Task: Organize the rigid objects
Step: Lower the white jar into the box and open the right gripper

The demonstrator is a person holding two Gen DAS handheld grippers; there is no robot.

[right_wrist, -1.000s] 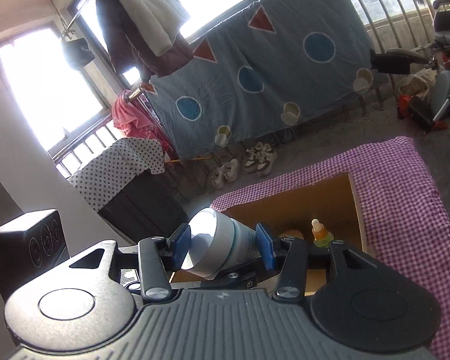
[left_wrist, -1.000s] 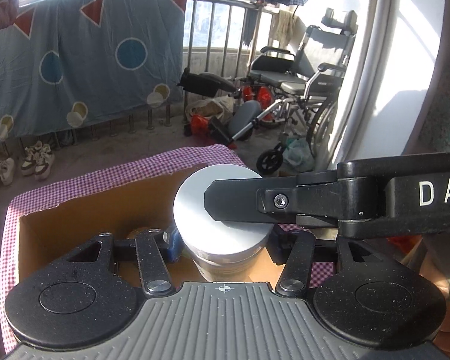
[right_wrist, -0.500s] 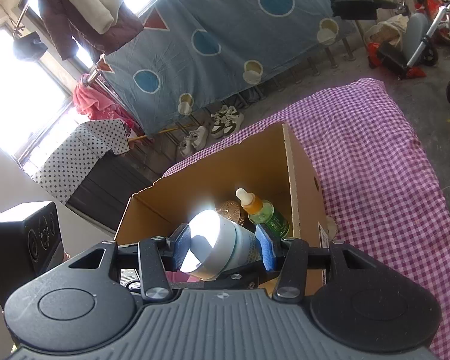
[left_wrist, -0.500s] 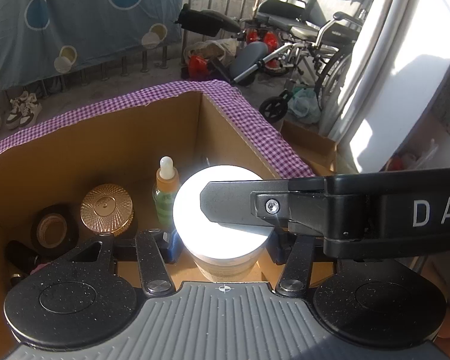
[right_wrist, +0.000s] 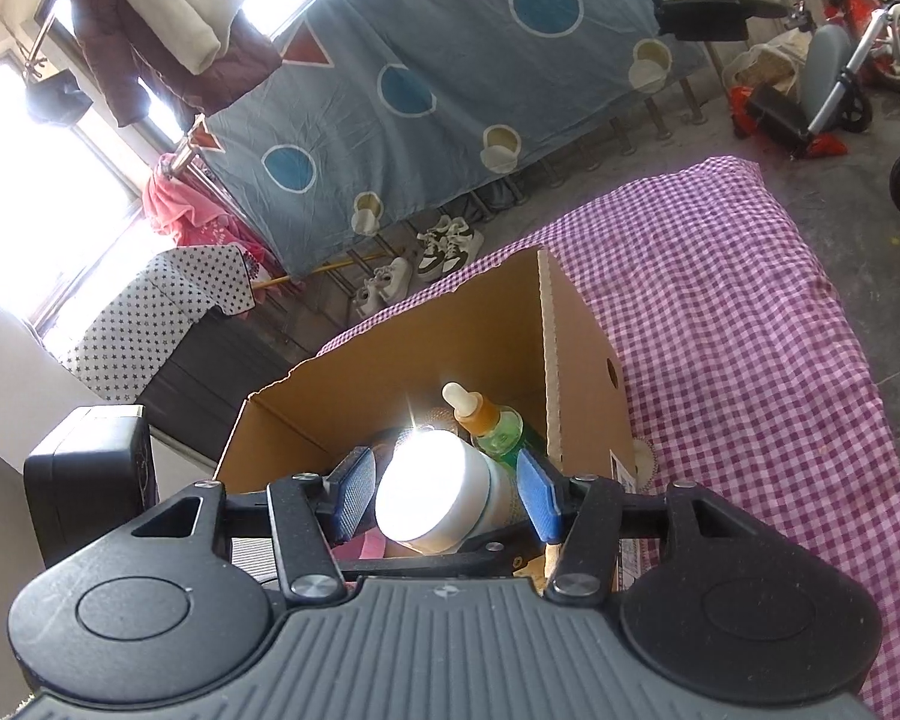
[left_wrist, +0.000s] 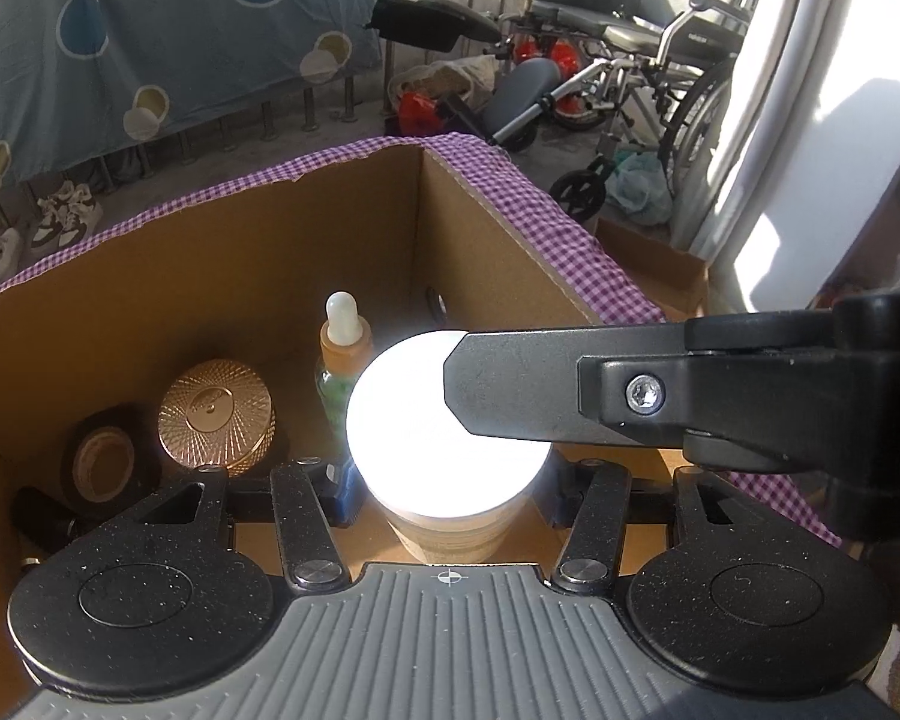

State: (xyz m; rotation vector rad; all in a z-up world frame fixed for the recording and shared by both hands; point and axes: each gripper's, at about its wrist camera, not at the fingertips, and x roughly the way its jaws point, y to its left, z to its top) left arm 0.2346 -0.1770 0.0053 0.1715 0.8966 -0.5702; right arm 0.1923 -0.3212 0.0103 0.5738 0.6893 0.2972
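Observation:
A white jar [left_wrist: 450, 450] with a glaring silver lid hangs upright inside the cardboard box [left_wrist: 270, 252], near its right wall. My left gripper [left_wrist: 450, 492] is shut on the jar's body just below the lid. From the right, a black finger [left_wrist: 570, 396] of my right gripper reaches over the lid. In the right wrist view the jar [right_wrist: 432, 498] lies between the blue pads [right_wrist: 351, 498] of my right gripper [right_wrist: 444, 501]. Its jaws are opening, and a thin gap shows on each side of the jar.
In the box stand a dropper bottle [left_wrist: 342, 360], a gold-lidded jar [left_wrist: 216, 414] and a black tape roll [left_wrist: 102, 462]. The box rests on a purple checked cloth [right_wrist: 750, 330]. A wheelchair [left_wrist: 630, 60] and shoes [right_wrist: 444, 252] are on the floor beyond.
Both grippers came down with the jar from above the box rim into the box. The right gripper's pads, pressed on the jar before, now stand slightly off it.

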